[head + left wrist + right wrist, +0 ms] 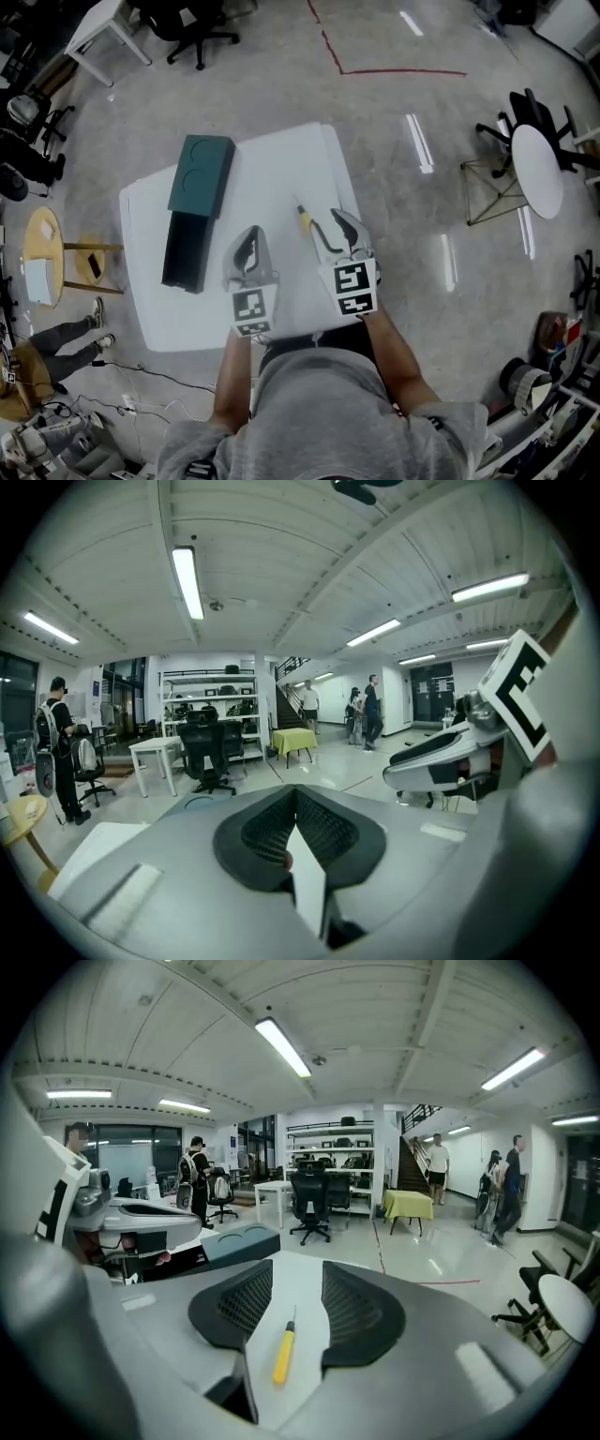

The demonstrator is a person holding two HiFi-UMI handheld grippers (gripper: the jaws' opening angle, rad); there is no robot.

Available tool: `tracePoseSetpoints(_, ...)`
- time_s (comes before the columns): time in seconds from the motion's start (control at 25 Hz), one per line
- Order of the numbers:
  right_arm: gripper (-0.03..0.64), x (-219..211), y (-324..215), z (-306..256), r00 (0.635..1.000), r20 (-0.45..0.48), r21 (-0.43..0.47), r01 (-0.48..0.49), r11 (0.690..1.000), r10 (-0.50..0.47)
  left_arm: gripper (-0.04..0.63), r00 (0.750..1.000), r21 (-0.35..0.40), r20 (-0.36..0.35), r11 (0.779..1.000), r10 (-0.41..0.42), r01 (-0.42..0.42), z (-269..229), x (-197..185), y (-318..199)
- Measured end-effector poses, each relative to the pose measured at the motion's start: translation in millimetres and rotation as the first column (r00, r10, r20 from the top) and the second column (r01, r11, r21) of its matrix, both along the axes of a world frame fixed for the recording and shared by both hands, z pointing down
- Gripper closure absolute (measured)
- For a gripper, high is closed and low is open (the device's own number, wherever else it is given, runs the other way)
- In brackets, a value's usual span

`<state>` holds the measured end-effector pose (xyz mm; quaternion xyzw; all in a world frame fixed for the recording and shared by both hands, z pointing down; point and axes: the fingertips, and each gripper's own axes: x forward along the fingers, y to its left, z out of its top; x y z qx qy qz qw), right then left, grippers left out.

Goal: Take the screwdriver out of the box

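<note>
Two grippers hover over surface (281,164): left gripper (252,234) jaws clenched, empty; right gripper (330,225) jaws released. Screwdriver (304,220) loose outside box (200,178); stray knock could roll it off edge.

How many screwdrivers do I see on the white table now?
1. The yellow-handled screwdriver lies on the white table, right of the box in the head view; the box may hide more.

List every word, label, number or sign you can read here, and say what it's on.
No readable text in any view.
On the marker cubes: black-and-white square patterns only, no letters or digits.
On the teal box: two round outlines on the lid, no print.
On the yellow-handled screwdriver: no marking legible.
</note>
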<state>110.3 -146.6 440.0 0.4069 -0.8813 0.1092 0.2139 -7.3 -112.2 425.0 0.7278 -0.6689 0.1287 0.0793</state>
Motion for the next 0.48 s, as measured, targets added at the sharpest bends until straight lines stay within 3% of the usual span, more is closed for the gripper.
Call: tracePoseSetpoints(0.48, 0.524, 10, 21, -59, 0.998, 0.06, 0.162, 0.021, 0.987, -0.031, 0.584, 0.999, 0.069, 0.021, 0.997, -0.028, 0.026, -44, 5, 28)
